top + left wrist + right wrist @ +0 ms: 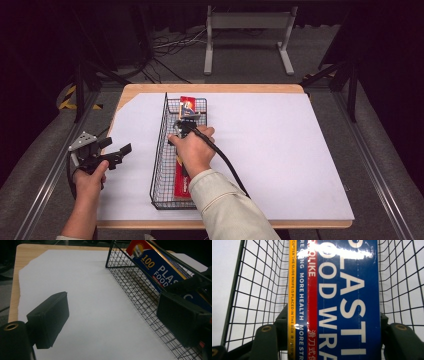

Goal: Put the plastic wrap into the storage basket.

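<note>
Right gripper (184, 125) is clamped on the long blue-and-red cardboard plastic-wrap box (342, 302), 1 jaw on each side. The box sits inside the black wire mesh basket (159, 150) on the white paper sheet (280, 150), far end propped against the basket's far wall. Left gripper (117, 152) hovers beside the basket, jaws apart, holding nothing.

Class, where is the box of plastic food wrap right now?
In the high view, the box lies lengthwise inside the wire basket, left of the table's centre, clamped by the right tool.
</note>
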Tool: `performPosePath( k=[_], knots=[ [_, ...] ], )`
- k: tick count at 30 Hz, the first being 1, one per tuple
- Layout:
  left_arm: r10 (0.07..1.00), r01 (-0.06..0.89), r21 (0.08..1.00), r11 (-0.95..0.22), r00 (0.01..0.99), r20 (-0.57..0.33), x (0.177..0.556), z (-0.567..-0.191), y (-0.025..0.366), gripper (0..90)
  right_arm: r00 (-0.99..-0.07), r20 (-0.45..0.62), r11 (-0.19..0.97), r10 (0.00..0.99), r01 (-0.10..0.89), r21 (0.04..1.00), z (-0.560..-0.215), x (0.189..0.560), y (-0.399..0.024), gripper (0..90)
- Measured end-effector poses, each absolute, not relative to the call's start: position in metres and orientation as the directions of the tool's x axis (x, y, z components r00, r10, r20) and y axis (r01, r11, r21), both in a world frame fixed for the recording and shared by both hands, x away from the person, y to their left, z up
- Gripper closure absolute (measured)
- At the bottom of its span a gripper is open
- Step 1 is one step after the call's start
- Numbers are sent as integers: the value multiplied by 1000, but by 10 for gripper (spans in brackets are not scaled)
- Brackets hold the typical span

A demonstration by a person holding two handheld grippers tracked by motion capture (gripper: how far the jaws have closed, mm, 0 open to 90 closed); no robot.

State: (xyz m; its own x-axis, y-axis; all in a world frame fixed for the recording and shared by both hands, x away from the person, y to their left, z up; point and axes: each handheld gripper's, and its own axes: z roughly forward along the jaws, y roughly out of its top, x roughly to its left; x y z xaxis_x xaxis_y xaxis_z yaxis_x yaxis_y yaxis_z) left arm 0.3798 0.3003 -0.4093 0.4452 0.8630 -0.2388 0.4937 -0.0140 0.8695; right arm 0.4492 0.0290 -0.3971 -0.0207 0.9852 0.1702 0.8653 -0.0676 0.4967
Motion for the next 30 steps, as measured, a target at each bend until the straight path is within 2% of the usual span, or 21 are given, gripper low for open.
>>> performPosePath(
  k=[23, 25, 28, 30],
  knots=[
    [863, 501, 865, -13, 444, -244, 380, -411, 300, 117, -4, 160, -72, 987, 879, 471, -410, 453, 30, 389],
    [862, 501, 865, -12, 443, -244, 380, -411, 300, 117, -9, 162, -69, 987, 879, 472, -410, 453, 30, 376],
    [863, 501, 865, -13, 443, -243, 381, -411, 300, 117, -10, 215, -98, 977, 868, 487, -405, 452, 29, 291],
    [863, 503, 864, -10, 441, -246, 381, -411, 300, 117, -19, 222, -95, 975, 866, 490, -399, 451, 29, 287]
  ],
)
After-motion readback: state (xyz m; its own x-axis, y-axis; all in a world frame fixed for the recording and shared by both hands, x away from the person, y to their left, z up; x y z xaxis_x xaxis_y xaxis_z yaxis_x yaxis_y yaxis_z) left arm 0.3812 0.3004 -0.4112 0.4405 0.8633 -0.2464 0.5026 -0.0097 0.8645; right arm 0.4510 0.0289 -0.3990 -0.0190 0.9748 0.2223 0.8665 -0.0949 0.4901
